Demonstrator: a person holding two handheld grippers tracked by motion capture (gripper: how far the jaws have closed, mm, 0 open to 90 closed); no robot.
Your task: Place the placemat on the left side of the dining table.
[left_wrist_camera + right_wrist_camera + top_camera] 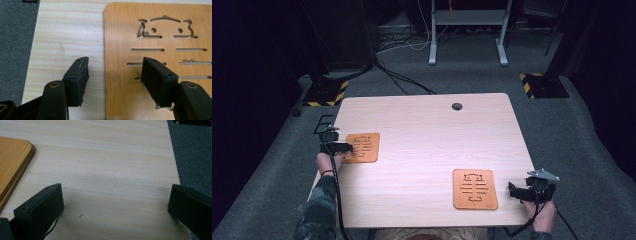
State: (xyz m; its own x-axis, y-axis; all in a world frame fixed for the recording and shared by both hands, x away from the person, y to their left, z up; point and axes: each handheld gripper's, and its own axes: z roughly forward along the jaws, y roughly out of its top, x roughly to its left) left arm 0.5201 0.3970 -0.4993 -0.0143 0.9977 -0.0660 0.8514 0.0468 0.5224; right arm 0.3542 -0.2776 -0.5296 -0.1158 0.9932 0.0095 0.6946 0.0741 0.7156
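Two flat bamboo boards with slot cut-outs lie on the light wooden table [427,135]. The left board [364,147] [120,30] sits near the table's left edge. My left gripper [348,147] [116,60] is open at that board's left edge, with one jaw over the bare table and the other over the board. The right board [475,189] [12,157] lies near the front right. To its right, my right gripper [512,189] [116,186] stands wide open over bare table by the right edge, with nothing between its jaws.
A cable hole [456,106] sits at the table's back middle. Grey carpet surrounds the table. Behind it stand a white desk frame [467,30], loose cables [402,80] and two bases with yellow-black stripes [327,95] [542,85]. A small black bracket [323,122] lies off the left edge.
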